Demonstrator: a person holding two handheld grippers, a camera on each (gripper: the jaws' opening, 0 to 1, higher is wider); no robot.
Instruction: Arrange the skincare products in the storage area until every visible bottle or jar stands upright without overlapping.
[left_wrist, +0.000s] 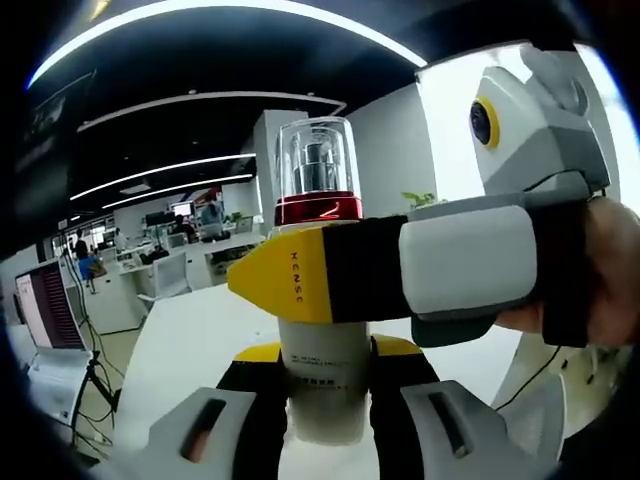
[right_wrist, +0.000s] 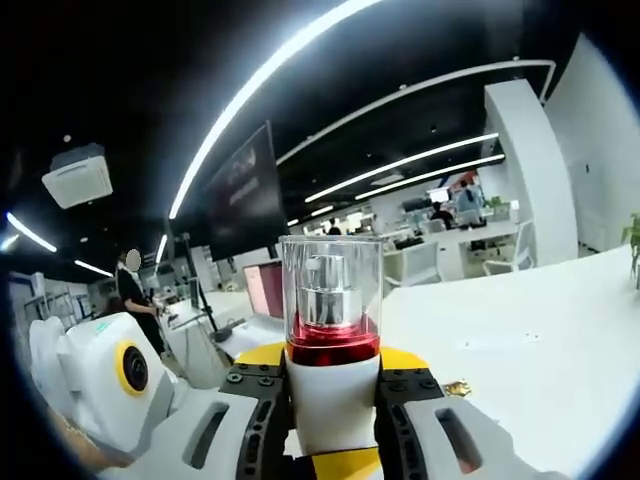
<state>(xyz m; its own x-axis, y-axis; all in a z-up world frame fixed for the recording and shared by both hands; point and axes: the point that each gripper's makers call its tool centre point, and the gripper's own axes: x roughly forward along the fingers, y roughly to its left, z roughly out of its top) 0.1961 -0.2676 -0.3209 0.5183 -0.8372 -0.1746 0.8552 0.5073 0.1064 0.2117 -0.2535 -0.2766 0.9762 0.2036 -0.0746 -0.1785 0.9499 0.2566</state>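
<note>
A skincare bottle with a white body, a red collar and a clear cap stands upright in the air above a white table. My left gripper grips its lower body between yellow-tipped jaws. My right gripper comes in from the right, held by a hand, and its yellow-tipped jaw crosses the bottle just below the red collar. In the right gripper view the same bottle sits between the right gripper's jaws. The left gripper's yellow jaw tip shows below it, with its grey body at lower left.
The white table stretches out behind the bottle, with a small dark-gold item lying on it. Beyond are office desks and chairs, a dark screen, a monitor on a stand and a standing person.
</note>
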